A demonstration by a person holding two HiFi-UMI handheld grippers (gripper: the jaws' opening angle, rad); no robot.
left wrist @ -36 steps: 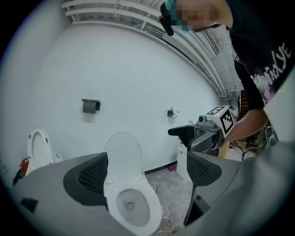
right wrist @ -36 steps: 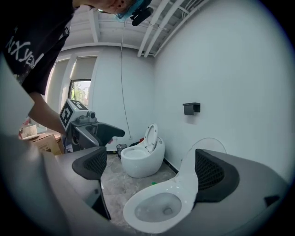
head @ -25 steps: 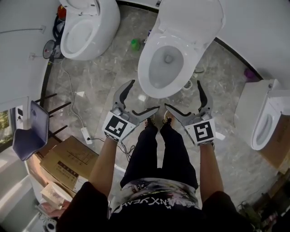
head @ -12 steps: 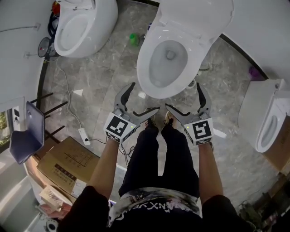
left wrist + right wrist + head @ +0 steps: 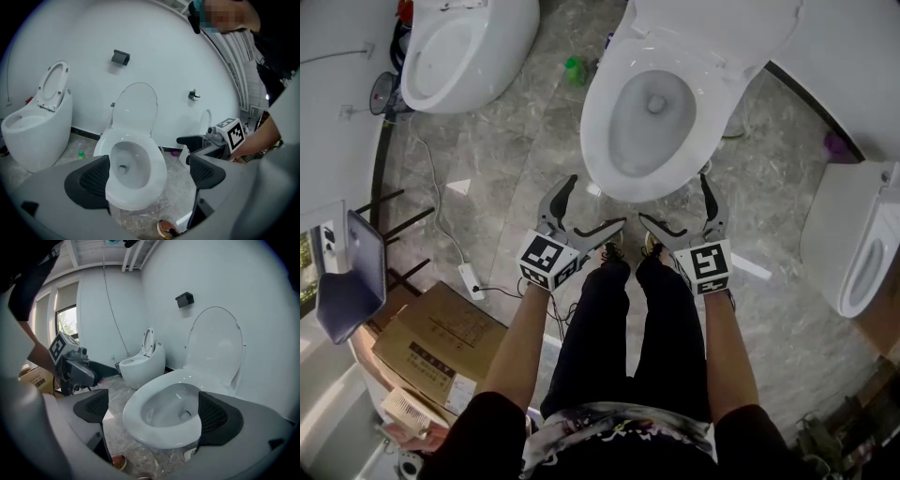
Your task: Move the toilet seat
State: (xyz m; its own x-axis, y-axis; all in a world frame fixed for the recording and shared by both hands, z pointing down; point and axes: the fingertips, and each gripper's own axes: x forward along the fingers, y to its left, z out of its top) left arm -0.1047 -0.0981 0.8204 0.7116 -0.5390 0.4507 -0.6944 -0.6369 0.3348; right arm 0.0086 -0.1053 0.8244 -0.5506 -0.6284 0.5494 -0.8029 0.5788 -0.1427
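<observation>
Head view: the person stands on the grey marble floor [image 5: 506,159] facing the middle toilet [image 5: 605,159], shoes [image 5: 609,251] just short of its front edge. The left gripper [image 5: 598,201] and the right gripper [image 5: 673,197] are held side by side, near the front of the bowl but touching nothing.

Left gripper view: the left gripper [image 5: 147,176] has its jaws spread wide, with only the bowl seen beyond the gap. Right gripper view: the right gripper [image 5: 154,411] is likewise spread wide and holds nothing.

The toilet seat [image 5: 140,427] lies flat on the rim of the bowl. The lid [image 5: 215,345] stands upright behind it, against the white wall.

Other items noted:
- A second toilet [image 5: 459,52] stands by the far left edge of the floor.
- A third toilet [image 5: 862,253] stands at the right edge.
- A small green object [image 5: 574,67] lies on the floor between the first two toilets.
- A cardboard box [image 5: 431,337] sits at the near left corner.
- A white power strip [image 5: 469,278] lies just beside the box.
</observation>
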